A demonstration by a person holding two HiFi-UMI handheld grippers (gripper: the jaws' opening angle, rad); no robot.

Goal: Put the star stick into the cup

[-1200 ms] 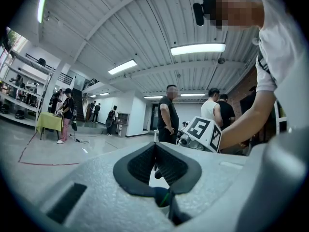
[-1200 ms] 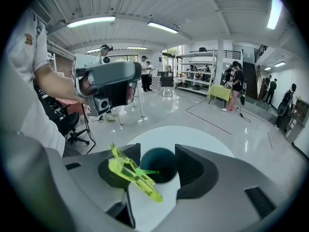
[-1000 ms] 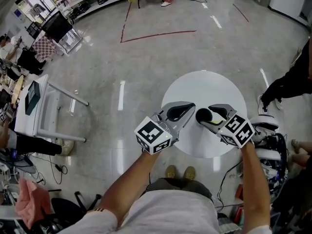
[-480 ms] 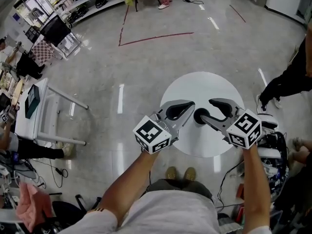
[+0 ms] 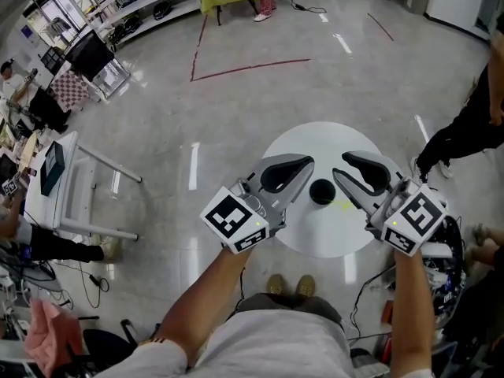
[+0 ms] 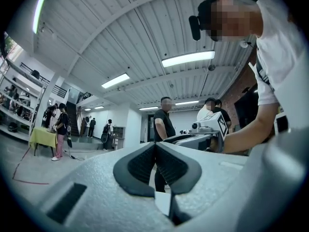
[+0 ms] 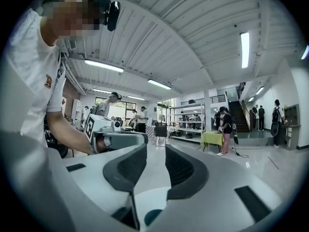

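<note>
The cup (image 5: 321, 191) stands on the round surface (image 5: 315, 239), near its middle and between the two claws. The left claw (image 5: 305, 165) is just left of it. The right claw (image 5: 340, 166) is just right of it, jaws closing with nothing between them. The star stick (image 5: 344, 205) lies just right of the cup; whether they touch I cannot tell. A desk (image 5: 55, 181) stands well apart, to the left.

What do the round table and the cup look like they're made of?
Round table: looks like smooth white laminate or painted board, even and grainless; which, I can't tell. Cup: dark, matte, possibly plastic; too small to be sure.
</note>
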